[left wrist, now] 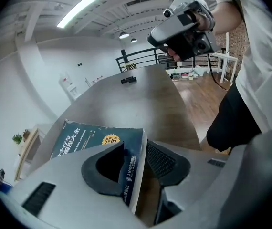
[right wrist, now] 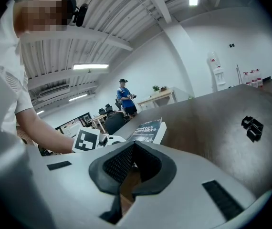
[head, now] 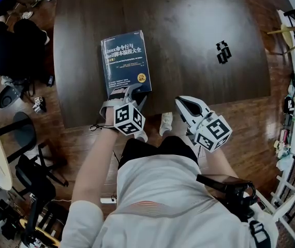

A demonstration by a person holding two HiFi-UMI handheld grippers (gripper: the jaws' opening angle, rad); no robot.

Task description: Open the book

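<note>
Since the book [head: 126, 61] must open, my left hand-held gripper [head: 128, 94] is apart around its near edge; right hand-held gripper [head: 183, 103] together, empty.

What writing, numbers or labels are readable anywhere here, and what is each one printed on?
"Linux命令行与shell脚本编程大全": the title on the cover of the book.
Smaller lines under the title: too small to read.
Print on the yellow badge of the cover: too small to read.
Print on the spine: too blurred to read with certainty.
Marker cubes: black-and-white patterns only, no words.
</note>
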